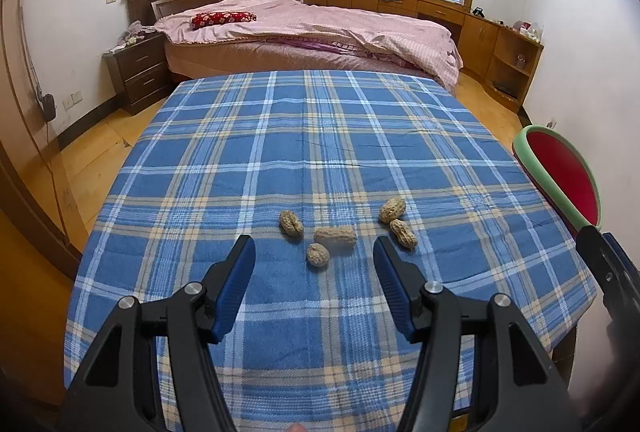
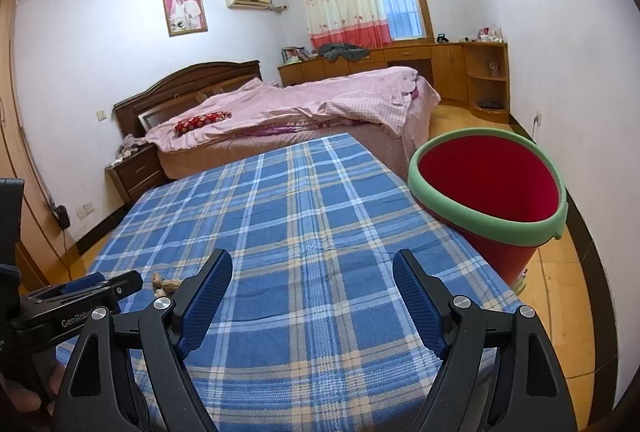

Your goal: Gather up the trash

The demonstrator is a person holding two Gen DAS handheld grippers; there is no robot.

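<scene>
Several peanut shells [image 1: 335,237] lie in a loose cluster on the blue plaid tablecloth [image 1: 304,136]. My left gripper [image 1: 314,246] hovers just short of them, open, with one small shell [image 1: 317,254] between its fingertips and nothing gripped. A red bin with a green rim [image 2: 486,184] stands off the table's right edge; its rim [image 1: 536,152] also shows in the left wrist view. My right gripper [image 2: 312,260] is open wide over bare cloth, left of the bin. A few shells [image 2: 166,284] peek out beside its left finger, next to the left gripper's body [image 2: 76,306].
A bed with pink bedding [image 1: 304,28] stands beyond the table's far edge. A dark nightstand [image 1: 136,72] is at the back left, wooden cabinets [image 2: 440,68] along the far wall. Wooden floor [image 1: 96,148] borders the table on both sides.
</scene>
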